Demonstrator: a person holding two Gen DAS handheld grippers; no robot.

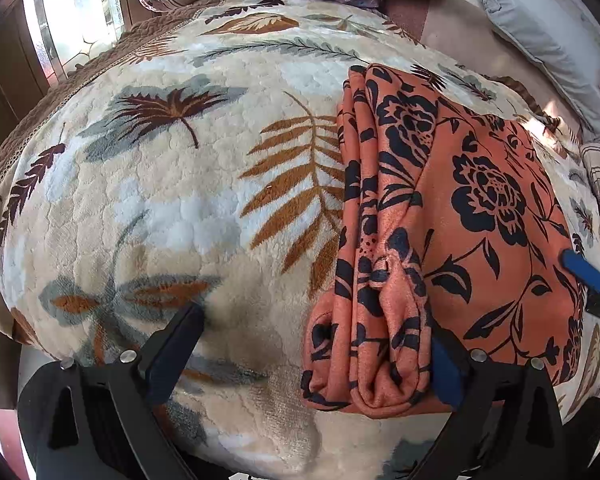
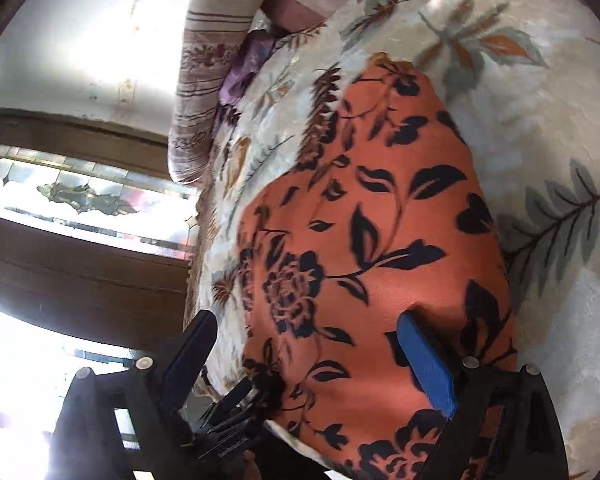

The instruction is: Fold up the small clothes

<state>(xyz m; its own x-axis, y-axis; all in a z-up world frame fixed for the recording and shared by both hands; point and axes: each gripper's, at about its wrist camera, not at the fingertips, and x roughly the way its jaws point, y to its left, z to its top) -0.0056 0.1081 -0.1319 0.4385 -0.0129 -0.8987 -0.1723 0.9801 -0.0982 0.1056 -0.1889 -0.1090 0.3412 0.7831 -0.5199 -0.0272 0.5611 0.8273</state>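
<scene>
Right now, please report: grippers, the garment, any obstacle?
Left gripper open, right gripper open, neither gripping. Orange floral garment folded, lying on leaf-print blanket. No obstacle seen.

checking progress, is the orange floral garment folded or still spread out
Folded: the orange floral garment lies as a compact stack on the blanket, layered edges along one side.

The left gripper (image 1: pixel 316 344) points steeply down with its jaws spread wide. In its own view one finger (image 1: pixel 176 344) enters from 7 o'clock and the blue-padded one (image 1: pixel 446 372) from 5 o'clock. The right gripper (image 2: pixel 312 356) is rolled over and tilts down less steeply, jaws wide apart and not pressing on anything. Its tip (image 1: pixel 584 270) shows at 3 o'clock in the left view.
</scene>
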